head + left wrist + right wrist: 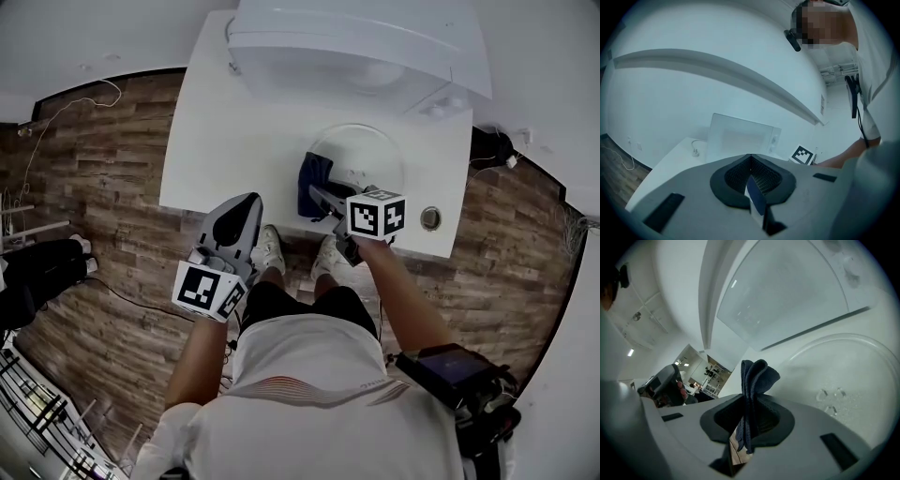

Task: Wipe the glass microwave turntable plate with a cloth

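Observation:
The clear glass turntable plate (361, 155) lies flat on the white table (216, 141) in front of the microwave (361, 42). In the right gripper view the plate (843, 376) fills the lower right. A dark blue cloth (754, 380) is pinched upright in my right gripper (751, 401), which is shut on it. In the head view the cloth (314, 183) hangs at the plate's near left edge under my right gripper (323, 199). My left gripper (239, 214) hovers off the table's near edge, its jaws closed together with nothing between them (750, 161).
A small round metal ring (430, 218) sits at the table's near right corner. A white plug and cord (695, 151) lie on the table left of the microwave (740, 138). Wooden floor surrounds the table. A dark device (455, 370) is strapped to the right forearm.

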`<action>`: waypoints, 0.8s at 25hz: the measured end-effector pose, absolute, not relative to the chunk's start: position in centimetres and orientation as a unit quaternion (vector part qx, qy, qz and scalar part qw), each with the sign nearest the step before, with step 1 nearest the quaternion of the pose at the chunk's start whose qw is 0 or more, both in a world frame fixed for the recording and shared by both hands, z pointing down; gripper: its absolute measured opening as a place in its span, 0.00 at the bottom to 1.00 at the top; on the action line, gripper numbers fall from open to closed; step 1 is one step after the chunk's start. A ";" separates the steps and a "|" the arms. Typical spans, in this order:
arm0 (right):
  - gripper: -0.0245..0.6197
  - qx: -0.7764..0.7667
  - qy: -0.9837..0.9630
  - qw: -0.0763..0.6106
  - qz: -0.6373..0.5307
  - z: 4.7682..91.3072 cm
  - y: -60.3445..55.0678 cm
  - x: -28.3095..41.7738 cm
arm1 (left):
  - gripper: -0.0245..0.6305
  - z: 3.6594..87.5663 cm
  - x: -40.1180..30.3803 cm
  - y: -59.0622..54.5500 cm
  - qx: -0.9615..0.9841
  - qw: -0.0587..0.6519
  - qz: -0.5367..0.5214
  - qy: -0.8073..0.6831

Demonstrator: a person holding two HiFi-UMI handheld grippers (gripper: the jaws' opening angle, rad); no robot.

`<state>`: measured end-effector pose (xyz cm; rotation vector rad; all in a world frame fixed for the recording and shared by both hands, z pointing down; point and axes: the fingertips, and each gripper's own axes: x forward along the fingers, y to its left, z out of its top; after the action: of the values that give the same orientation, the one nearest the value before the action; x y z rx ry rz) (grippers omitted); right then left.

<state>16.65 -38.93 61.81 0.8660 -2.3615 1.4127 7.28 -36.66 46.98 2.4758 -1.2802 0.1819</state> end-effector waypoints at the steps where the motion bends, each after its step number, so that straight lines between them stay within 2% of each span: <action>1: 0.13 0.301 -0.806 0.137 0.490 62.5 -38.8 16.9 | 0.05 47.0 7.4 -36.6 0.874 0.173 0.064 -0.450; 14: 0.13 0.378 -0.748 0.124 0.531 64.4 -37.8 26.1 | 0.05 47.6 9.6 -36.8 0.885 0.180 0.066 -0.424; 20: 0.13 0.404 -0.740 0.148 0.516 64.7 -36.6 30.1 | 0.05 47.6 10.3 -36.8 0.887 0.180 0.065 -0.419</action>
<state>30.11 -36.63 64.67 1.1626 -2.1291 1.4855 10.27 -36.79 47.56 2.5084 -1.1851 0.1848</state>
